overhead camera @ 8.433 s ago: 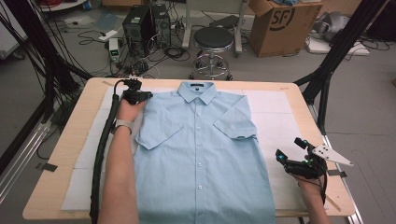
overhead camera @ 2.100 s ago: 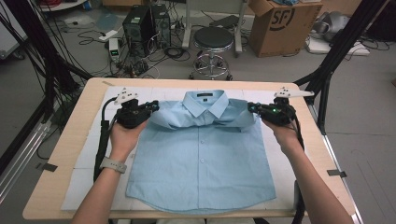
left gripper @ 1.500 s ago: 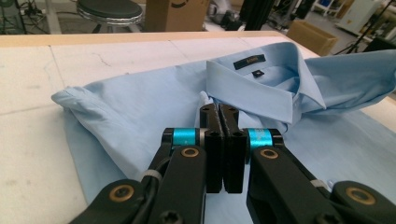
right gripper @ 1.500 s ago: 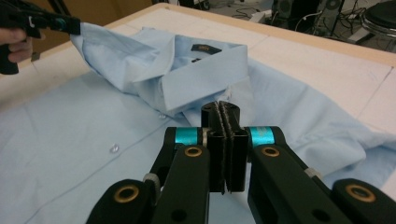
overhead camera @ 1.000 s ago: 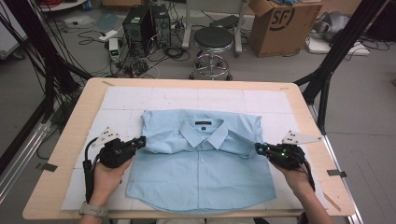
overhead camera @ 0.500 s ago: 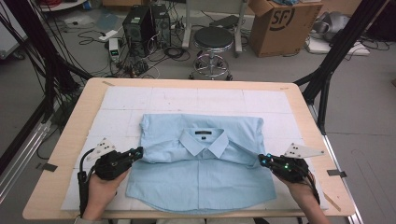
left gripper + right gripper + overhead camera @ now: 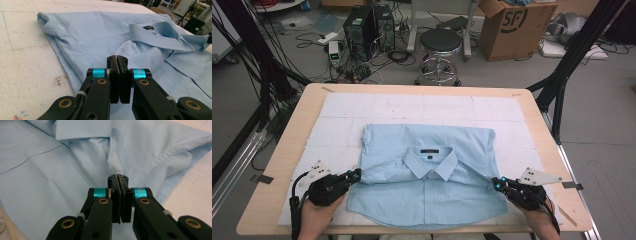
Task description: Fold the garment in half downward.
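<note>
Both tongs, left tongs (image 7: 356, 173) and right tongs (image 7: 495, 183), pinch the shirt (image 7: 427, 187); its top half now lies folded toward the person on the desk (image 7: 532, 107); fold nearly complete.

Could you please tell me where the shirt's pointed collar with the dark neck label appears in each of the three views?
High view: the light blue shirt's pointed collar sits at centre, on the folded-over top half.
Left gripper view: the collar lies upper right, beyond the closed black jaws.
Right gripper view: one collar point shows at the top edge, above the jaws.
Shared landmark: the collar's straight folded edge.
</note>
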The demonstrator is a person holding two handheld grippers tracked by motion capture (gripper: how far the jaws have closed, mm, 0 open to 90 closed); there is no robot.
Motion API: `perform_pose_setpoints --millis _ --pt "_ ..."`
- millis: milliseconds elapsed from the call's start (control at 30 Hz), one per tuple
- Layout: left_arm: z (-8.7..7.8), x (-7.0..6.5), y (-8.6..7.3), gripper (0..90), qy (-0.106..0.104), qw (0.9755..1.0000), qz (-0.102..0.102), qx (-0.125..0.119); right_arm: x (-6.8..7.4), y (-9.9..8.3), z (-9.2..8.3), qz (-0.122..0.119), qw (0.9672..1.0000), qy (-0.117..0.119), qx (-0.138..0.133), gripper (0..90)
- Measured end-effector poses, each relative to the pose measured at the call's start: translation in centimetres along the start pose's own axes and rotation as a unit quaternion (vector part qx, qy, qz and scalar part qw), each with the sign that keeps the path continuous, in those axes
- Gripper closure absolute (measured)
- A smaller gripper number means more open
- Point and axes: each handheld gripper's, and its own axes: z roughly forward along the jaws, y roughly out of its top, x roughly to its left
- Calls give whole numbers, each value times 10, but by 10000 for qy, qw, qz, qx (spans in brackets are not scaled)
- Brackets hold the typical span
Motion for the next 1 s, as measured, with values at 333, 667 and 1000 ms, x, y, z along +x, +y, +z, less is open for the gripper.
perform_pose_setpoints --millis 333,667,1000 --pt "-11 -7 -11 890 14 9999 93 78 10 -13 -7 -5 9999 -48 -100 896" --pt "-21 -13 -19 890 -21 10000 71 55 16 -22 -19 49 9999 19 -164 896" --pt "-25 -13 -24 887 -45 10000 3 76 19 -31 -26 65 9999 70 -137 895"
